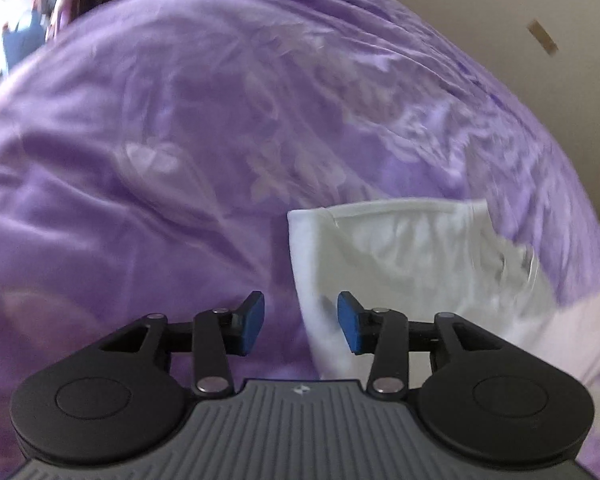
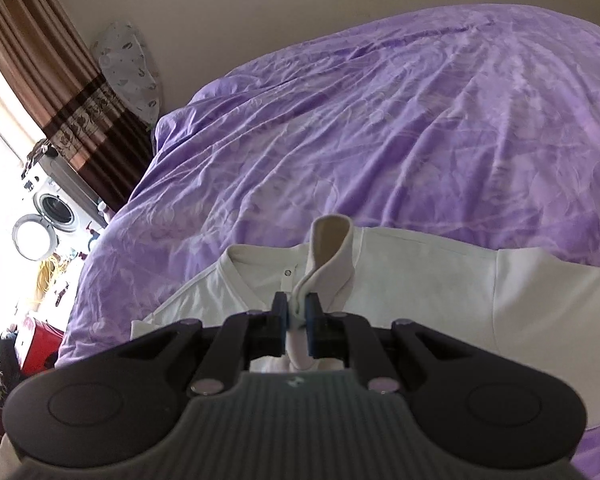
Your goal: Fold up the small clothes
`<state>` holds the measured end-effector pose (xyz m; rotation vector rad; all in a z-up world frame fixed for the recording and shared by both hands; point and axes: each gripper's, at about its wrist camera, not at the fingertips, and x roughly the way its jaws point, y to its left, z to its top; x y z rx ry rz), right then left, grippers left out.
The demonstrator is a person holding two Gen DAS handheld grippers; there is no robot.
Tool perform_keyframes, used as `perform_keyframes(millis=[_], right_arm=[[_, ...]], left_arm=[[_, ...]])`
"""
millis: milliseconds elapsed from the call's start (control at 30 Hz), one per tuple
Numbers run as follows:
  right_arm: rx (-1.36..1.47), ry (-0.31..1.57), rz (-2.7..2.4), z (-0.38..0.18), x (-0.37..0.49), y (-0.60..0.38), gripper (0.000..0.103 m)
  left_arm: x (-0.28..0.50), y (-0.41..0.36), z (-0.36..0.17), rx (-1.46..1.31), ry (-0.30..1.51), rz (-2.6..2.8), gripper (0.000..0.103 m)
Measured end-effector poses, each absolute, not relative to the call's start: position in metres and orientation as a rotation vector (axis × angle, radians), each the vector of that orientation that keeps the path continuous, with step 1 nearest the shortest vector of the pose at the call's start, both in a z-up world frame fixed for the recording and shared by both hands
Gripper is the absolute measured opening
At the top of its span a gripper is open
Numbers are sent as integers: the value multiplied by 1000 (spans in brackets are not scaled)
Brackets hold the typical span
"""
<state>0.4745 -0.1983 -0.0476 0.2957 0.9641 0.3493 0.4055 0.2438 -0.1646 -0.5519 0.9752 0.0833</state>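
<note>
A small white garment (image 2: 420, 292) with a V neckline and a snap button lies flat on the purple floral bedspread (image 2: 380, 140). My right gripper (image 2: 298, 316) is shut on a pale pinkish-white fold of cloth (image 2: 332, 248) that stands up above the garment's neck. In the left wrist view the white garment (image 1: 400, 264) lies at the lower right on the bedspread (image 1: 160, 160). My left gripper (image 1: 302, 322) hovers open over the garment's left edge, its blue pads apart and pressing on nothing.
A brown curtain (image 2: 40, 80) hangs at the left, with a washing machine (image 2: 54, 206) and a red box (image 2: 40, 344) beyond the bed's edge. A patterned cushion (image 2: 130, 68) leans on the beige wall (image 2: 260, 8). A blurred pale pink shape (image 1: 580, 340) crosses the right of the left wrist view.
</note>
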Motion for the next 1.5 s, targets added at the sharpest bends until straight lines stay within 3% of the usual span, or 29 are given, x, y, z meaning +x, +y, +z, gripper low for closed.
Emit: perform_keyframes(millis=[33, 100, 133, 267, 367, 533, 600, 700, 867, 933, 1100, 1133, 1167, 1200, 1233, 1333, 1500], right_arm=[[291, 968, 345, -50, 474, -200, 4], [284, 985, 334, -55, 474, -205, 4], [283, 994, 331, -56, 474, -207, 4], [319, 867, 451, -27, 460, -224, 4], [322, 791, 483, -17, 448, -247, 4], [333, 1056, 257, -127, 462, -284, 4], [407, 1128, 216, -169, 462, -295, 4], [448, 1131, 208, -188, 459, -300, 4], [425, 1119, 221, -181, 456, -299, 6], [402, 1117, 224, -181, 453, -295, 12], [416, 1110, 221, -183, 451, -295, 25], [426, 1108, 221, -183, 451, -296, 26], [425, 1105, 220, -183, 451, -296, 25], [410, 1101, 213, -183, 451, -294, 15], [398, 1097, 206, -182, 450, -293, 5], [405, 1062, 216, -171, 444, -293, 4], [306, 1137, 160, -190, 444, -283, 4]], left_arm=[[408, 245, -171, -587, 979, 73, 45], [412, 247, -179, -628, 980, 44, 11], [413, 248, -178, -639, 968, 27, 3], [403, 258, -145, -629, 843, -68, 3], [403, 266, -144, -602, 852, -81, 3], [412, 265, -177, -602, 908, -35, 3], [415, 262, -185, -599, 939, -8, 7], [408, 267, -176, -582, 970, 13, 16], [377, 256, -145, -538, 1038, -116, 50], [365, 245, -142, -515, 1059, -150, 58], [347, 220, -159, -476, 1123, -164, 63], [344, 219, -164, -469, 1127, -148, 45], [341, 219, -167, -465, 1132, -128, 14], [340, 223, -168, -496, 1134, -114, 8], [338, 229, -167, -555, 1126, -114, 8], [330, 230, -153, -499, 1097, -109, 1], [337, 224, -177, -429, 1195, -37, 1]])
